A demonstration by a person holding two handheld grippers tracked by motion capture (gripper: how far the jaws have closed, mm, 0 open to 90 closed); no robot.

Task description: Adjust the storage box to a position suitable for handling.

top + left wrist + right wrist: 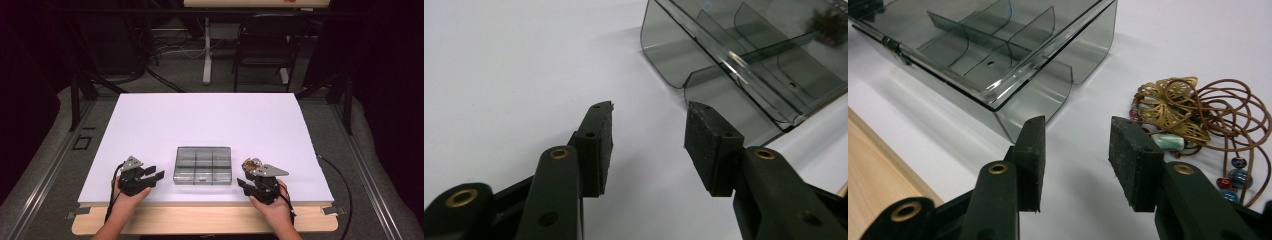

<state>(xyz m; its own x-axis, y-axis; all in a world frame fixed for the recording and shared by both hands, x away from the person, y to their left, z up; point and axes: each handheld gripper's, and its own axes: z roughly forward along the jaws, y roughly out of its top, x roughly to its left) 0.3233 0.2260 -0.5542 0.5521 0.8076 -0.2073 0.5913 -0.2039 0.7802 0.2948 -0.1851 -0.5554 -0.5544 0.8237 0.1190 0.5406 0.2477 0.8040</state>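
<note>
On the table, one box, one necklace.

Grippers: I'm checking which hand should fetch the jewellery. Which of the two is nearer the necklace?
The right gripper. The necklace lies just ahead of its open jaws, right of the compartment box; the left gripper sits across that box.

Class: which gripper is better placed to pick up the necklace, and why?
Probably the right gripper: the necklace lies just ahead of its open fingers, while the left gripper sits beyond the compartment box.
</note>
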